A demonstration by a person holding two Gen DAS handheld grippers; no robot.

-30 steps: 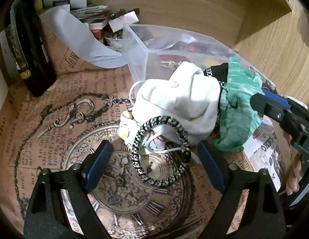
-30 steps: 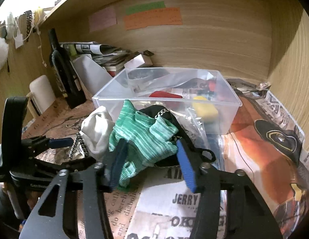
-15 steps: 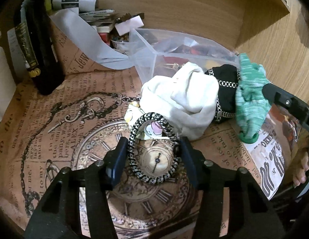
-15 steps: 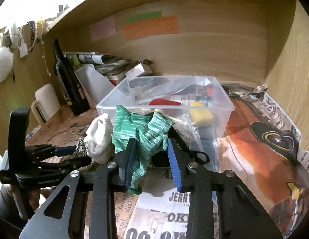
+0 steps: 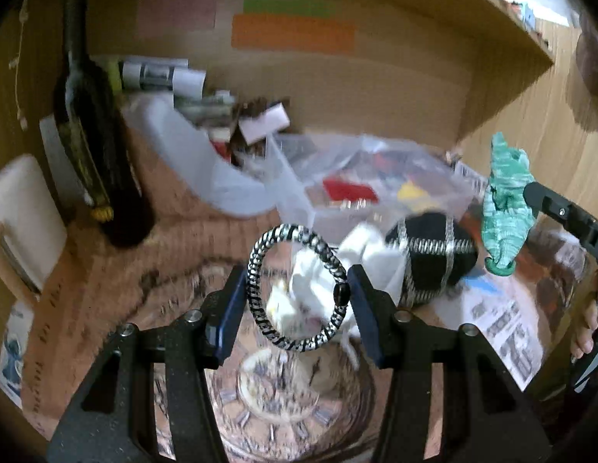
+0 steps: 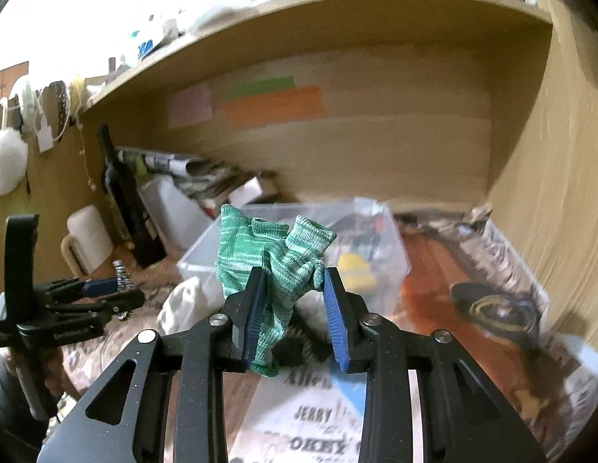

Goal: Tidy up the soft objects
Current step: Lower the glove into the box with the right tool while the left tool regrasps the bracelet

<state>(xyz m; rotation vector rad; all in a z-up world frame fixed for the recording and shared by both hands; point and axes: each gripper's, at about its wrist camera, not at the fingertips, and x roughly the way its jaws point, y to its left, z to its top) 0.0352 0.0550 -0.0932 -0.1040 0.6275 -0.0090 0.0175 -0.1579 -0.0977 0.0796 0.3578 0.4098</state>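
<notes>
Progress looks early: left gripper (image 5: 297, 298) pinches the braided ring (image 5: 297, 287), right gripper (image 6: 295, 310) pinches the green cloth (image 6: 273, 258); 2 soft items lie outside the clear bin (image 6: 395, 247).

A wooden desk (image 6: 422, 254) lies under printed paper, a clock-face sheet (image 5: 299, 397) at its left and newsprint (image 6: 310, 428) at its right. A clear plastic bin (image 6: 391, 254), a dark bottle (image 5: 94, 154), a white mug (image 6: 88, 239), white cloth (image 5: 360, 266) and a black pouch (image 5: 430, 258) rest directly on it.
</notes>
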